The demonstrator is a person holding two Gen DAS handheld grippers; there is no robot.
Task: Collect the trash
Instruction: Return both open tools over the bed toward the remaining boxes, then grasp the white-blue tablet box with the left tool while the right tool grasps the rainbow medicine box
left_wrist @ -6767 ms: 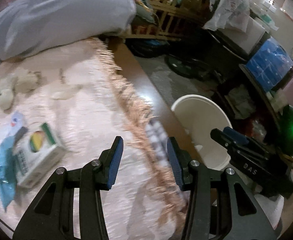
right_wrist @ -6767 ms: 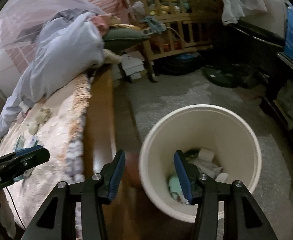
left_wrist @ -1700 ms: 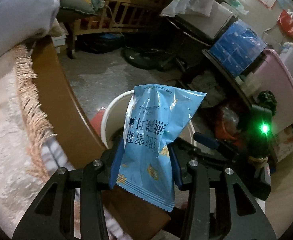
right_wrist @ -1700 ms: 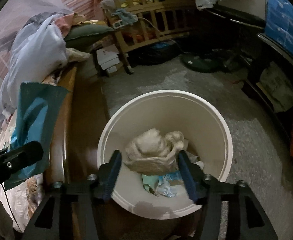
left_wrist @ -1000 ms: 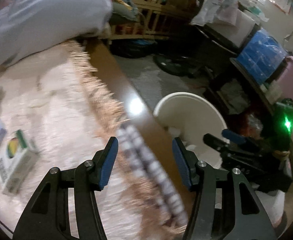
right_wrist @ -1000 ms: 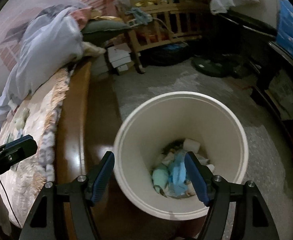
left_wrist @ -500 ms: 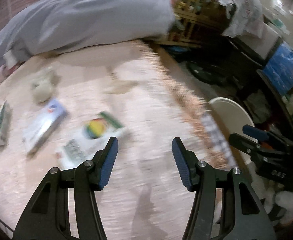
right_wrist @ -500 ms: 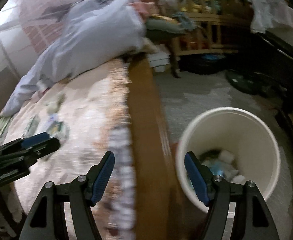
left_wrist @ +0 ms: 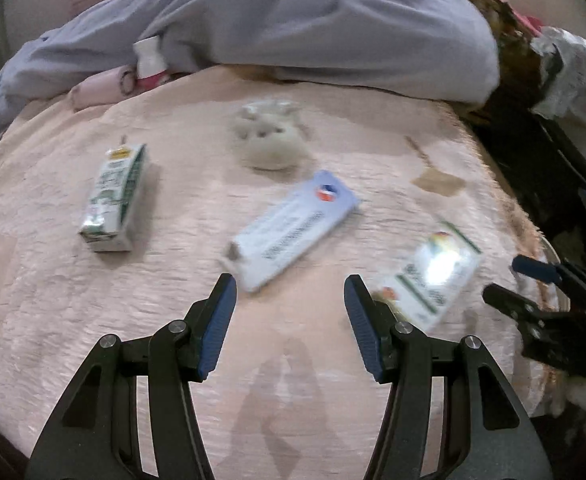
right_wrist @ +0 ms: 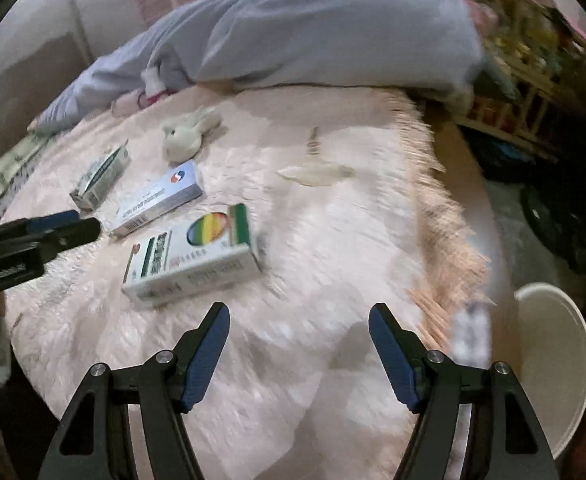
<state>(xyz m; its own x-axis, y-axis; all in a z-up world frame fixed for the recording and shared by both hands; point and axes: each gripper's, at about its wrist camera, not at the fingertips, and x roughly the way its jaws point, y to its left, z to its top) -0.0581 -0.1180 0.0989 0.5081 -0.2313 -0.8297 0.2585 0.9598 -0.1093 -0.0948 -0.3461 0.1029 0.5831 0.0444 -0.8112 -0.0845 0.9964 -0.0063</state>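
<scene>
Both tongs, left (left_wrist: 289, 320) and right (right_wrist: 299, 348), are now held wide open and empty over the bed (left_wrist: 53, 320); the blue bag was dropped in the bin (right_wrist: 553, 360), so boxes (right_wrist: 193, 256) come next.

Black hand-held gripper (left_wrist: 289, 322) — blue pads (left_wrist: 217, 325), silver screws

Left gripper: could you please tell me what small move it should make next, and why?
Probably ease the left gripper forward and down over the flat pale-blue and white cardboard box. The jaws are open and empty, and that box lies just ahead of the fingertips on the pink fuzzy blanket, the nearest piece of litter. The white round trash bin waits off the bed's right edge.
</scene>
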